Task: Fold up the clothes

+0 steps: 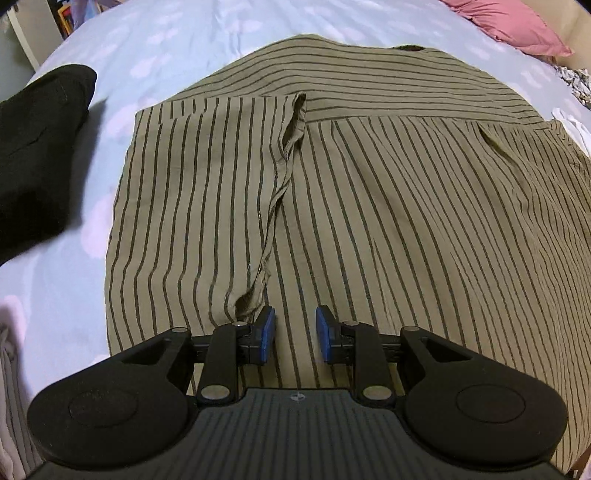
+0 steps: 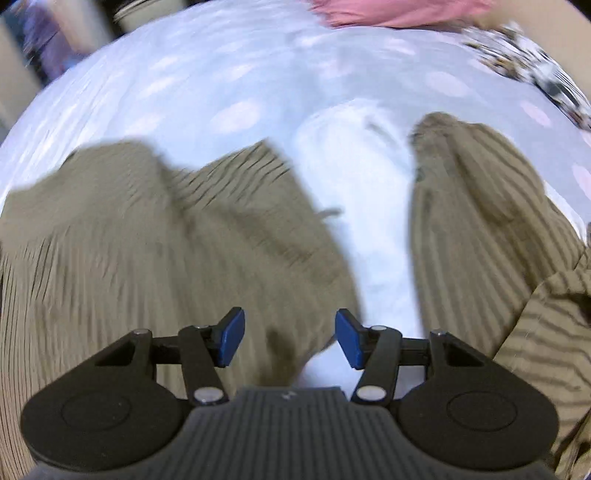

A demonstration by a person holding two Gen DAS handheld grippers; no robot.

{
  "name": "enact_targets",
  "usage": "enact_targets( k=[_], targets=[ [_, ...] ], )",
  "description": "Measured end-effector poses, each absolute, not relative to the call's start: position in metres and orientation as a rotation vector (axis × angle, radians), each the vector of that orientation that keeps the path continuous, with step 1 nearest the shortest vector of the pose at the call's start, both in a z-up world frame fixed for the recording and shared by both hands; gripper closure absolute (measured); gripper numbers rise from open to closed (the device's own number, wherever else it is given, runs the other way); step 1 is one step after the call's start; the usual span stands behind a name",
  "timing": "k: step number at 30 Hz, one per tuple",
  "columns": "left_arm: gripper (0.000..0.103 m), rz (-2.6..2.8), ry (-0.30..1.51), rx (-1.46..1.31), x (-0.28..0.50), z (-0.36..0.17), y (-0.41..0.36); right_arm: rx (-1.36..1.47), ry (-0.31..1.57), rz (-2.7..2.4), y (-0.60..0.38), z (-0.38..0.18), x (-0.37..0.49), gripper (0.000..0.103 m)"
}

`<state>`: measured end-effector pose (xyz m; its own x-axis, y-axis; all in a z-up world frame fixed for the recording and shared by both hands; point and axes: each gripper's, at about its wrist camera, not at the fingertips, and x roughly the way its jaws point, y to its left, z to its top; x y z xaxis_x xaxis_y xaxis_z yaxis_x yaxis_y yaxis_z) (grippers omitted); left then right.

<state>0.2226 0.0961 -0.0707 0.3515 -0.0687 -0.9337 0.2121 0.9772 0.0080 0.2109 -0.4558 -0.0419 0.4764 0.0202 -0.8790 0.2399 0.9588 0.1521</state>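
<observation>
An olive shirt with dark stripes (image 1: 369,206) lies spread on the bed. Its left part is folded over the back, the folded edge (image 1: 277,184) running down the middle. My left gripper (image 1: 295,332) is open and empty just above the shirt, at the near end of that folded edge. In the blurred right wrist view the same shirt (image 2: 147,240) fills the left, and a bunched sleeve (image 2: 472,206) lies at the right. My right gripper (image 2: 290,338) is open and empty over the shirt's edge.
The bed has a pale blue sheet with light spots (image 1: 122,74) (image 2: 240,92). A black garment (image 1: 33,158) lies at the left. A pink pillow (image 1: 517,26) sits at the far right. A patterned black-and-white cloth (image 2: 535,70) lies at the far right.
</observation>
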Motion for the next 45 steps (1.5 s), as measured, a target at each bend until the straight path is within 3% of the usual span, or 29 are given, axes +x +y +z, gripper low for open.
enact_targets(
  k=[11, 21, 24, 26, 36, 45],
  targets=[
    [0.080, -0.180, 1.265, 0.138, 0.232, -0.083, 0.093, 0.359, 0.939, -0.112, -0.474, -0.052, 0.293, 0.047],
    [0.079, -0.203, 1.284, 0.127, 0.245, -0.089, 0.099, 0.318, 0.977, -0.100, -0.457, -0.079, 0.374, 0.050],
    [0.078, -0.207, 1.276, 0.144, 0.248, -0.091, 0.097, 0.332, 1.004, -0.100, -0.456, -0.091, 0.380, 0.067],
    [0.077, -0.212, 1.269, 0.151, 0.250, -0.092, 0.096, 0.346, 0.988, -0.074, -0.456, -0.092, 0.378, 0.098],
    [0.077, -0.222, 1.252, 0.153, 0.250, -0.093, 0.096, 0.316, 0.802, -0.283, -0.482, -0.051, 0.356, 0.099],
    [0.077, -0.216, 1.244, 0.156, 0.249, -0.090, 0.092, 0.376, 0.766, -0.355, -0.511, -0.053, 0.344, 0.097]
  ],
)
